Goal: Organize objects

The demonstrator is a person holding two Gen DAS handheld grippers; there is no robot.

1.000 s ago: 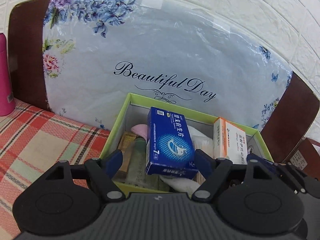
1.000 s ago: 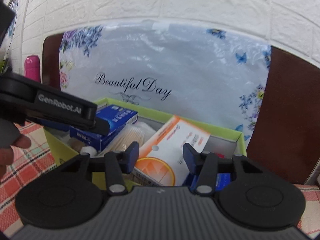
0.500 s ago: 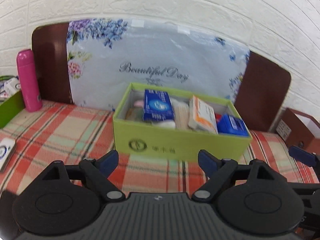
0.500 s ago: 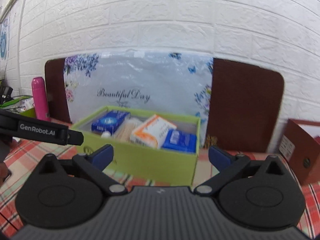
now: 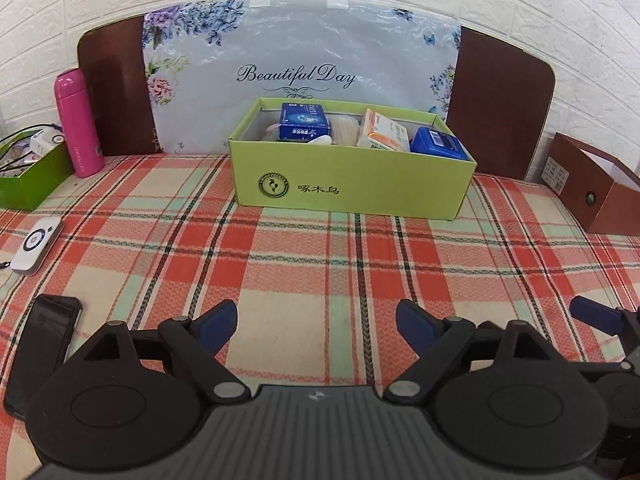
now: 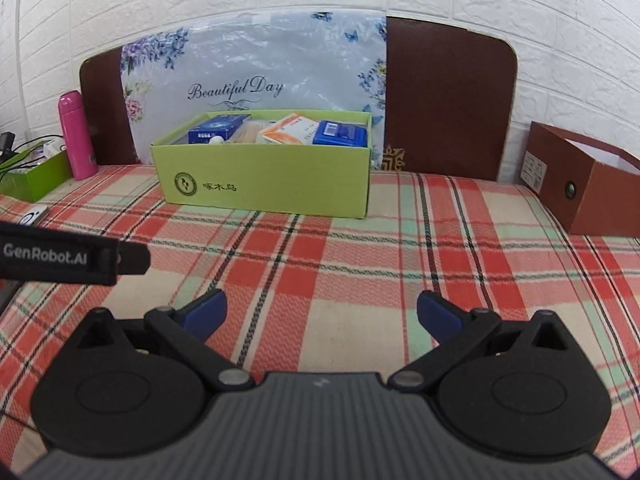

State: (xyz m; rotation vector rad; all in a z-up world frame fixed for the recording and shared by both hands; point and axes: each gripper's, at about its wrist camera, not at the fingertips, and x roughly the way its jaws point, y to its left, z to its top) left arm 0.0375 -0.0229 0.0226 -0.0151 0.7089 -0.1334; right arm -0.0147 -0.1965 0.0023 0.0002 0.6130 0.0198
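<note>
Green box (image 5: 352, 184) sat at the back of the plaid cloth (image 5: 320, 264), holding blue carton (image 5: 304, 126) and orange-white carton (image 5: 384, 134). Left gripper (image 5: 316, 322) and right gripper (image 6: 322, 312) were both spread wide, holding nothing, well short of it.
</note>
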